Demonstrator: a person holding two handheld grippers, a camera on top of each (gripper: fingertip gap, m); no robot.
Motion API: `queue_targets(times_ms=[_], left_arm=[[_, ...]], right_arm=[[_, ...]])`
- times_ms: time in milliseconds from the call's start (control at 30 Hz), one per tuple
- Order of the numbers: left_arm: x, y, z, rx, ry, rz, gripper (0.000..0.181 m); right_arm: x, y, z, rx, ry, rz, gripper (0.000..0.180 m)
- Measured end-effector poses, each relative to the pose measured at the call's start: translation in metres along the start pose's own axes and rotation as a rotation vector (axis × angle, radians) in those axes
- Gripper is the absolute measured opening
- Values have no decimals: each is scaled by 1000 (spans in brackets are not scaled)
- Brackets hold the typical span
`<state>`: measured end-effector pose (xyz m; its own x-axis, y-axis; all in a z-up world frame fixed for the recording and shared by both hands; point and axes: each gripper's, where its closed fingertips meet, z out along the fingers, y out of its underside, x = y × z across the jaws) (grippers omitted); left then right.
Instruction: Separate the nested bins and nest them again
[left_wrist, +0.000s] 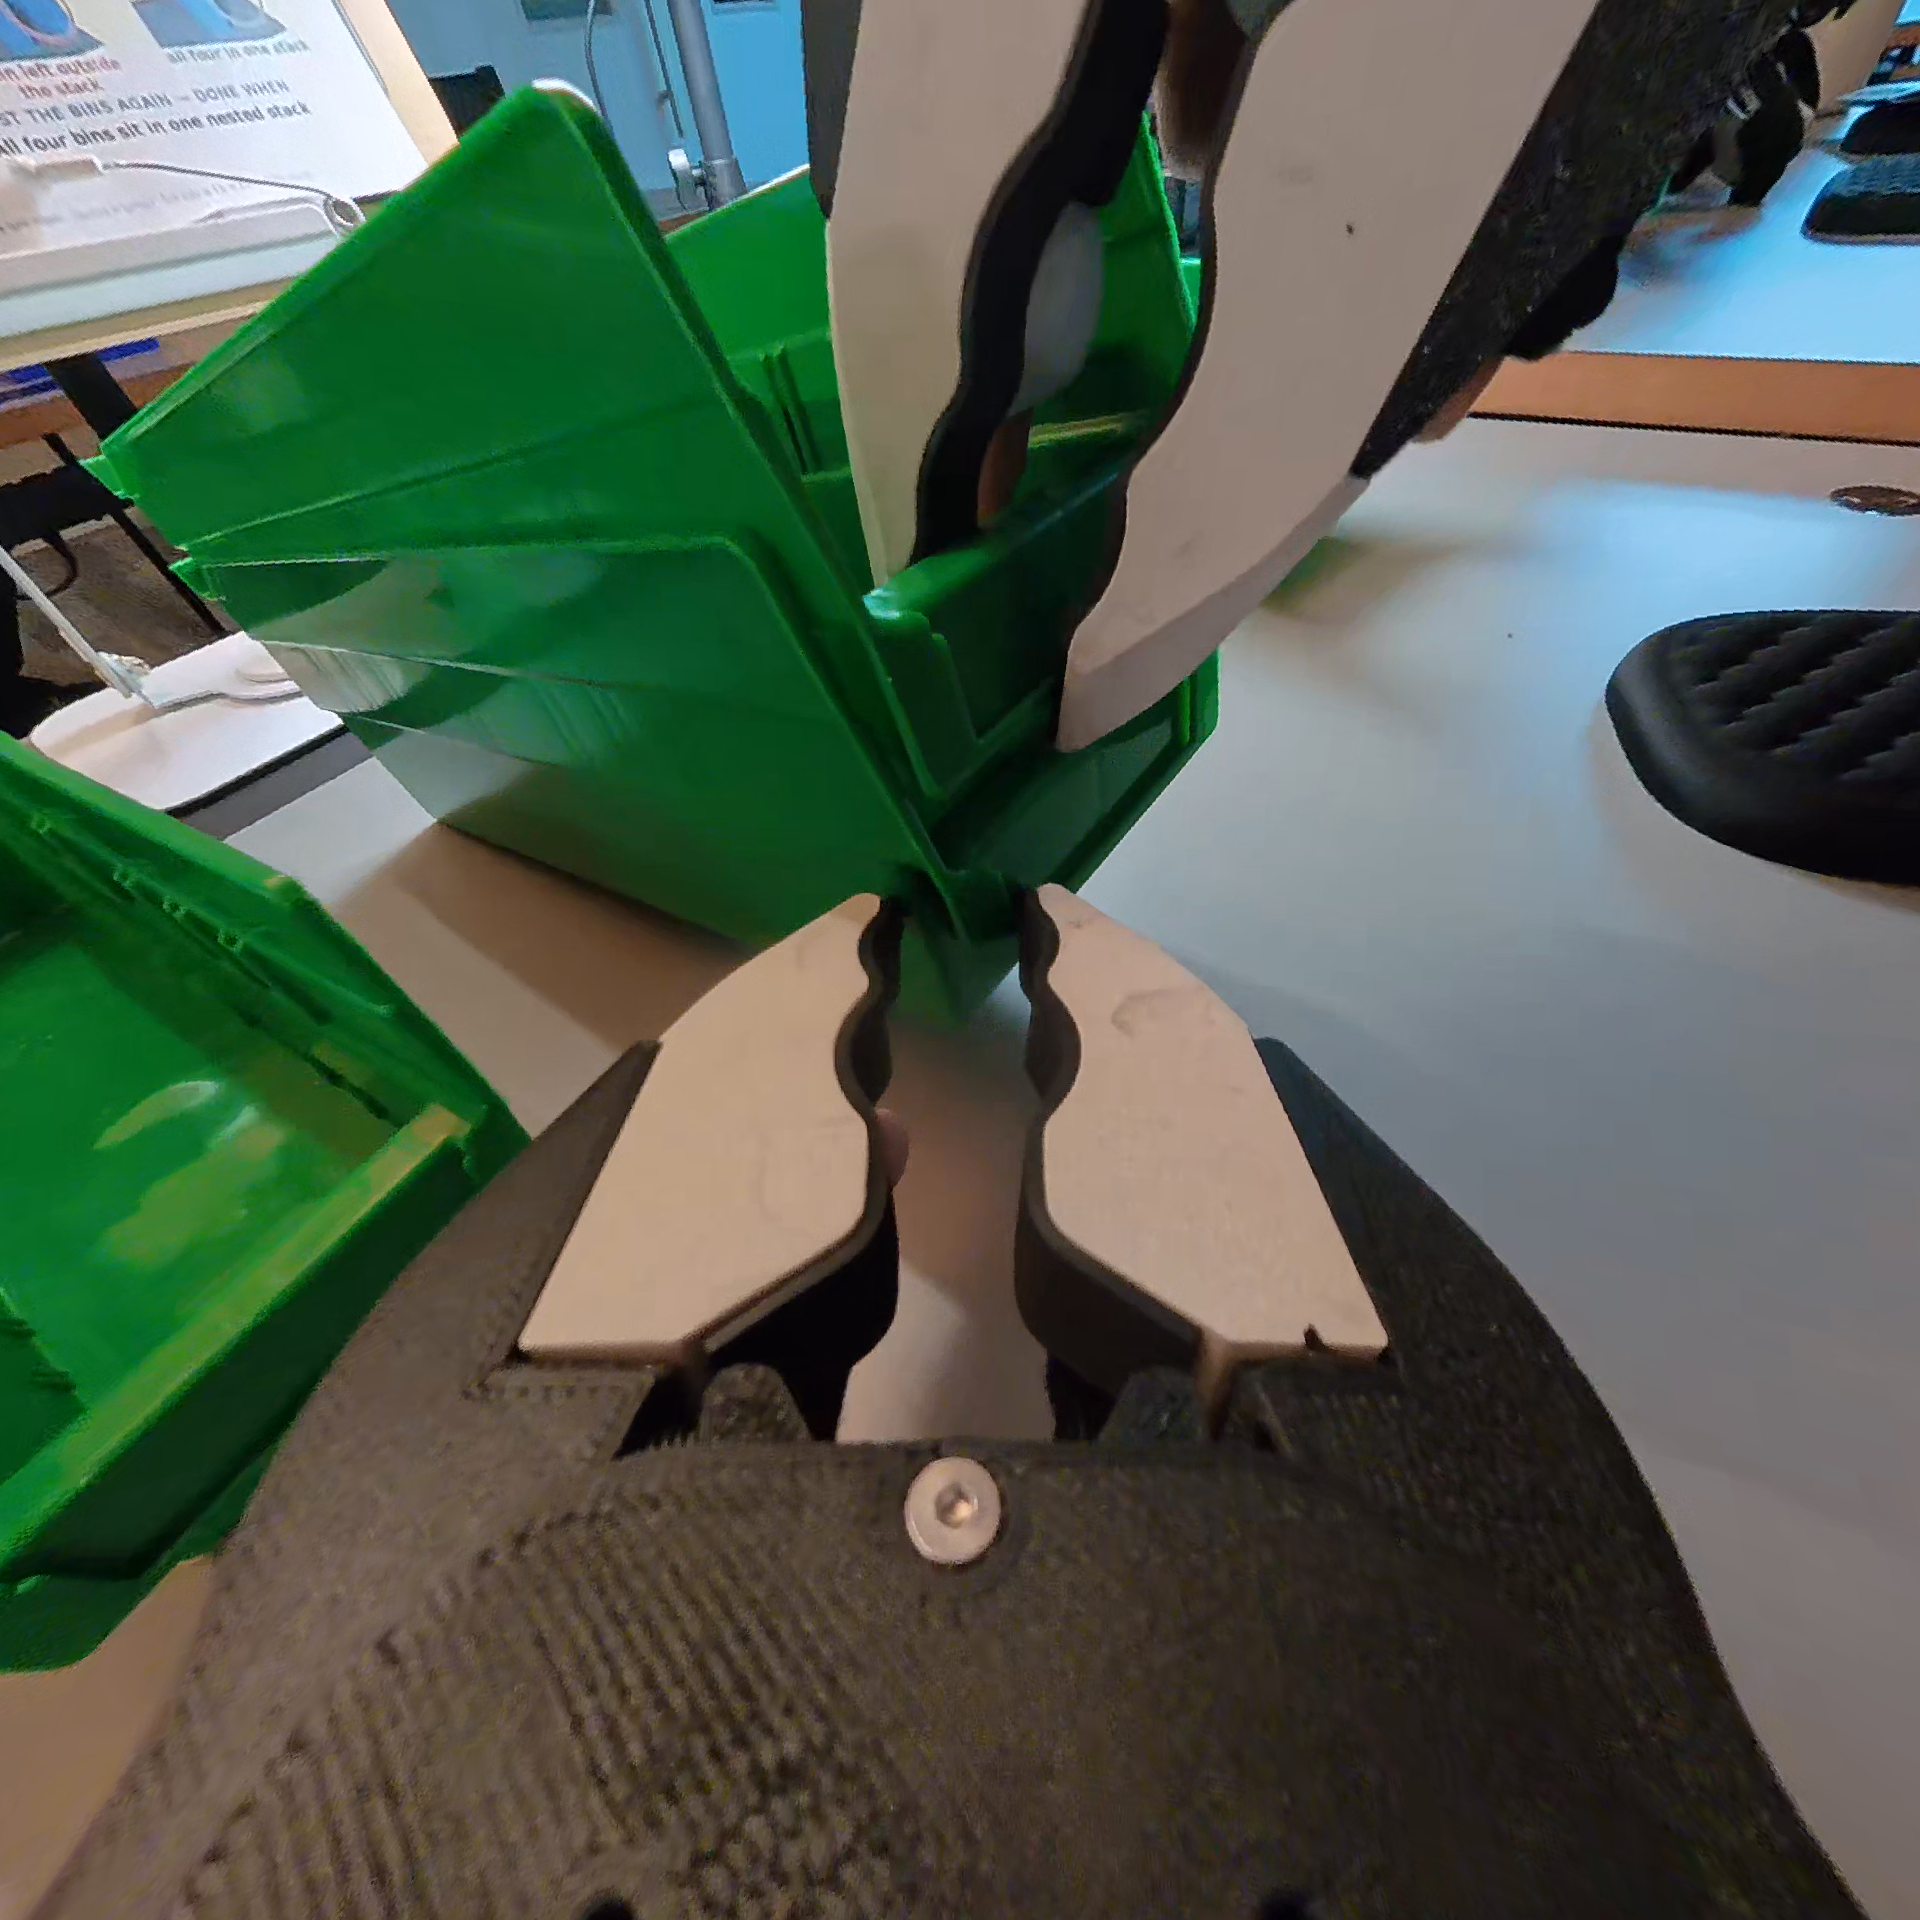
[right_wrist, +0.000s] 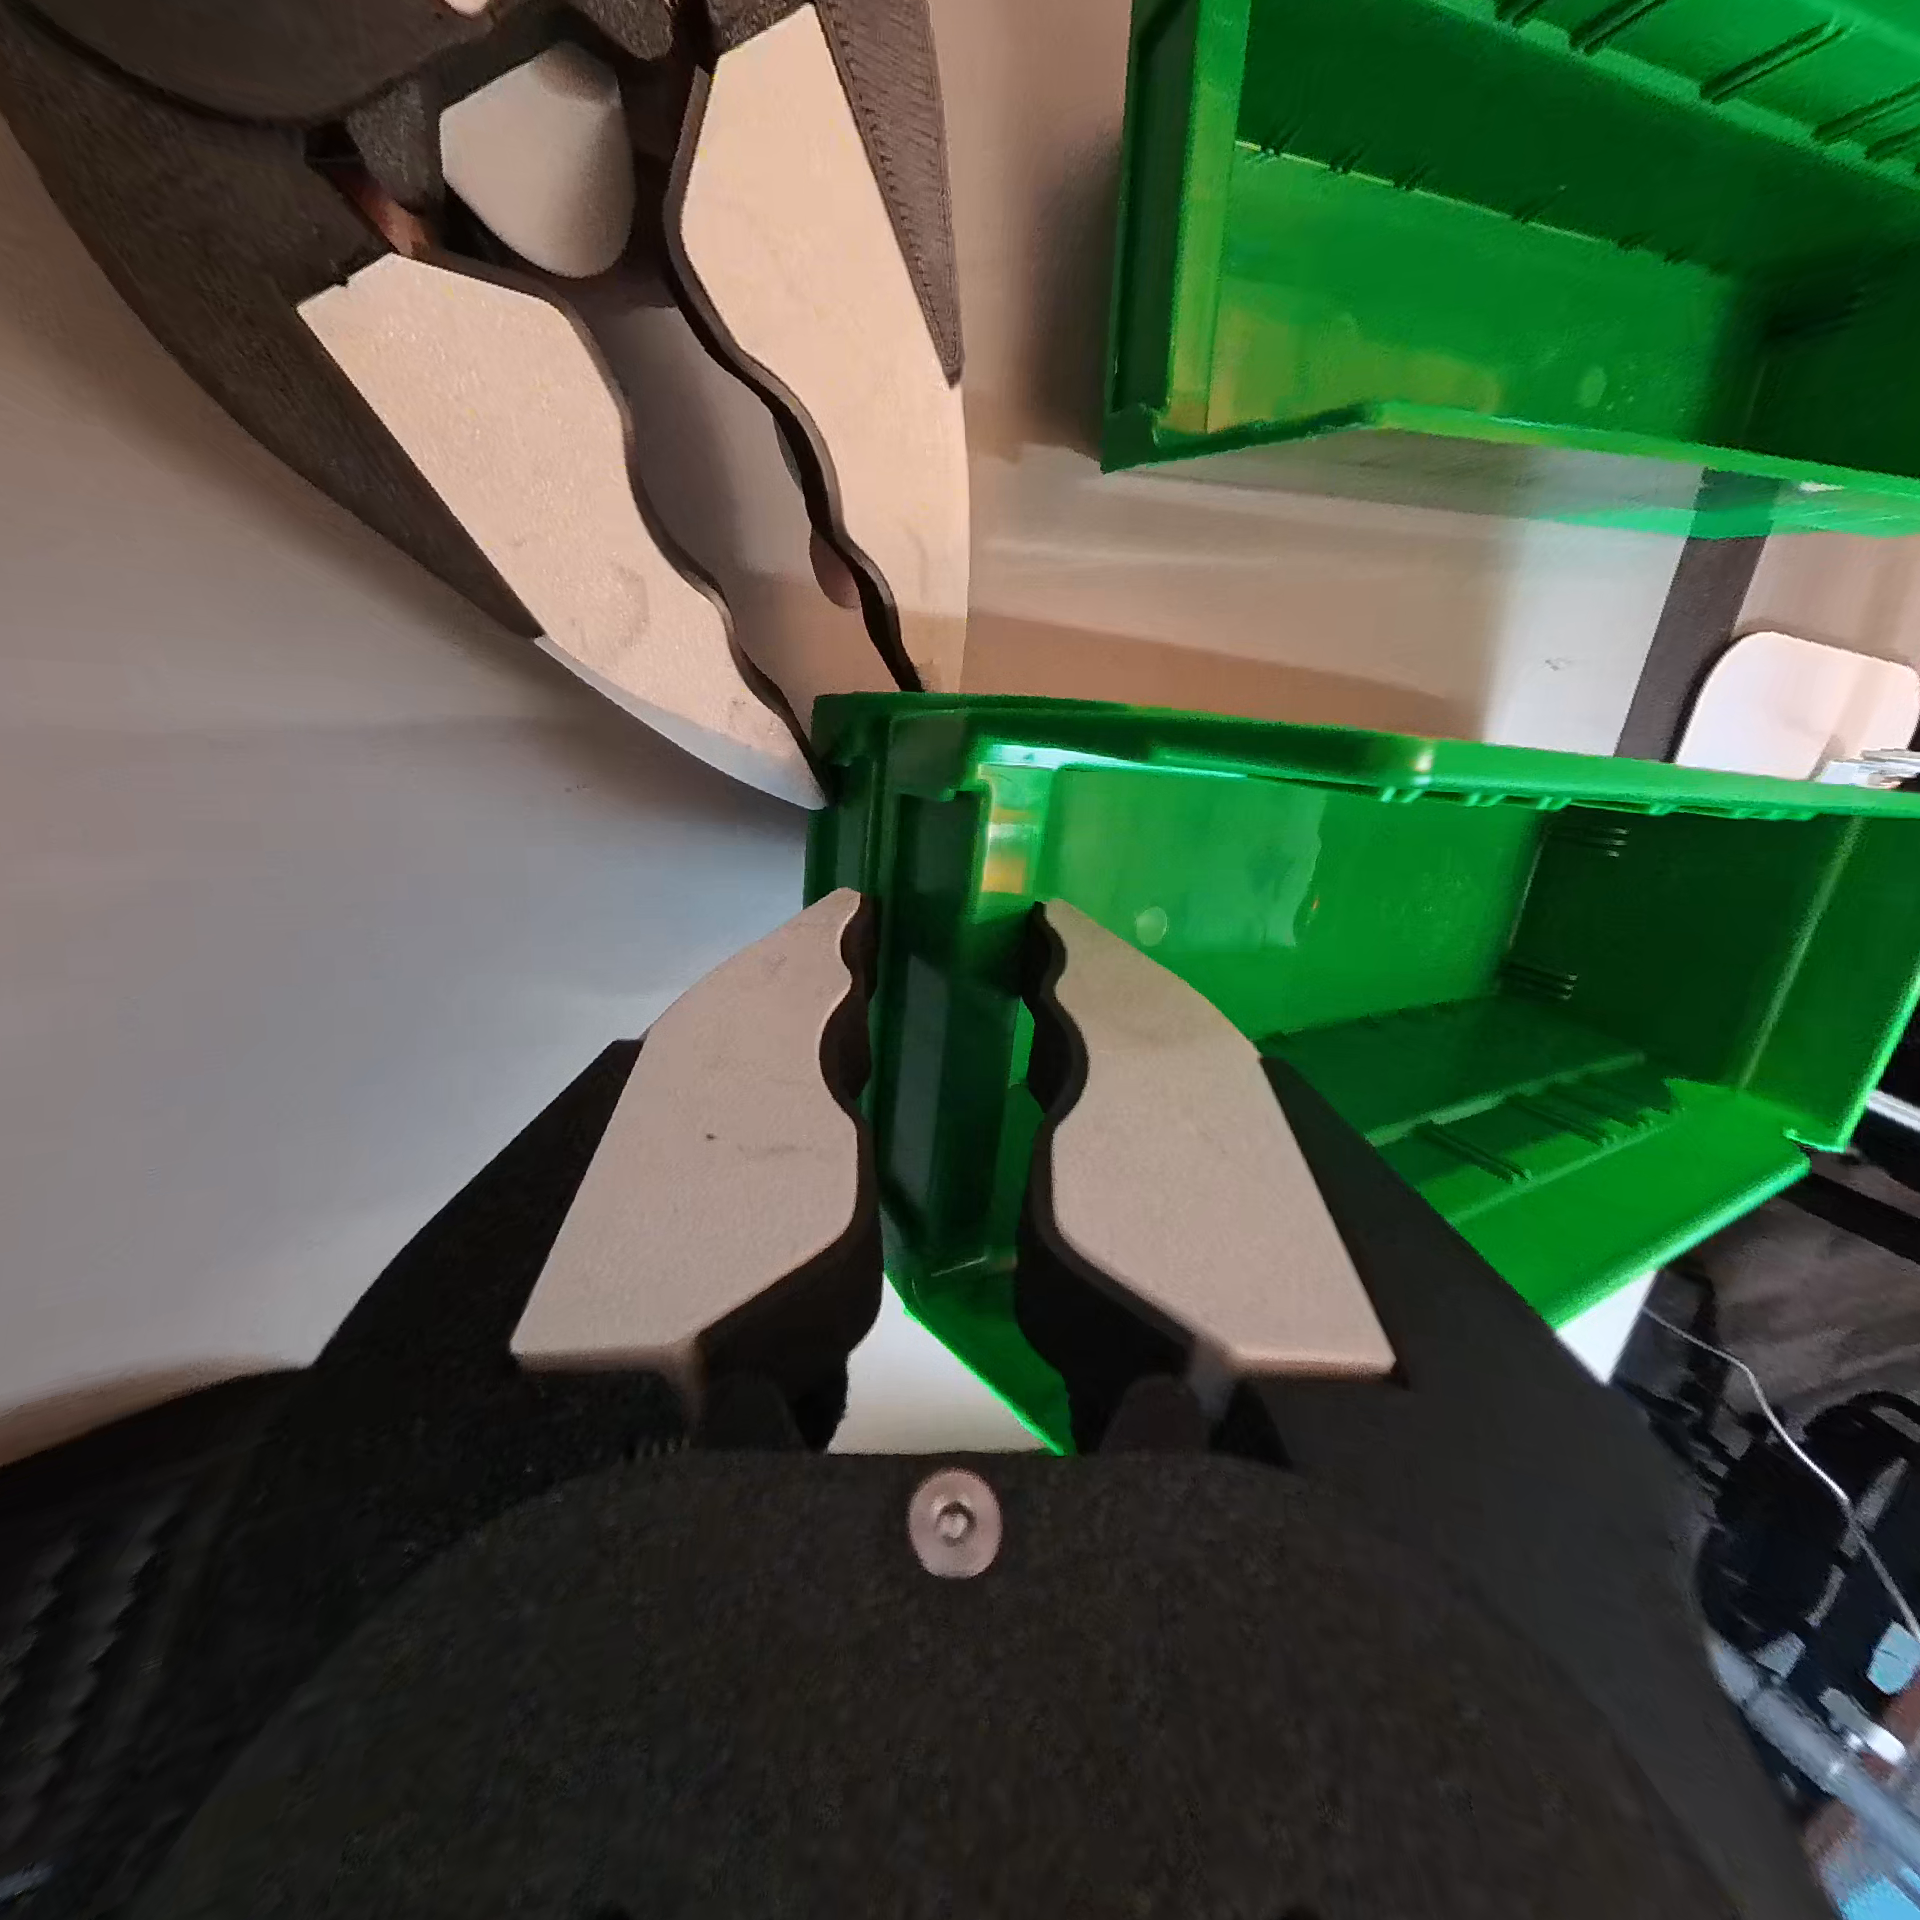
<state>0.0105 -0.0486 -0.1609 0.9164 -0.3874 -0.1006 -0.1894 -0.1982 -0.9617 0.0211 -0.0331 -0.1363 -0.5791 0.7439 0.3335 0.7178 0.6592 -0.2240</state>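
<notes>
On the table (left_wrist: 1558, 831), mid-scene, nested green bins (left_wrist: 582, 665) sit tilted; left claw (left_wrist: 956, 914) pinches their near corner rim. Right claw (right_wrist: 951, 935) pinches the inner bin's front wall. Separate green bin (left_wrist: 187, 1195) near left.

Left gripper (left_wrist: 954, 914) and right gripper (right_wrist: 945, 920): black textured bodies, pale wavy-edged fingers, silver screw

The table (left_wrist: 1558, 935) was pale grey w/ a wood-coloured edge strip at the far side. On it sat a stack of nested green bins (left_wrist: 582, 665), the upper ones tipped up, & a separate green bin (left_wrist: 208, 1195) just beside at the near left. A black ribbed pad (left_wrist: 1787, 738) lay well apart to the right.
</notes>
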Motion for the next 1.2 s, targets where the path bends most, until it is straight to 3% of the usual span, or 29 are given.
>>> queue_targets(times_ms=[300,500,767,1200], left_arm=[[-10,-2,-5,16,-35,10,28],[-12,0,-7,5,0,-83,26],[-12,22,2,-115,-8,-112,24],[-11,26,3,-146,-20,-85,19]], right_arm=[[1,-7,7,1,134,-63,29],[1,-9,11,47,174,-45,29],[-3,-2,33,2,255,-109,29],[-2,3,42,-28,271,-101,33]])
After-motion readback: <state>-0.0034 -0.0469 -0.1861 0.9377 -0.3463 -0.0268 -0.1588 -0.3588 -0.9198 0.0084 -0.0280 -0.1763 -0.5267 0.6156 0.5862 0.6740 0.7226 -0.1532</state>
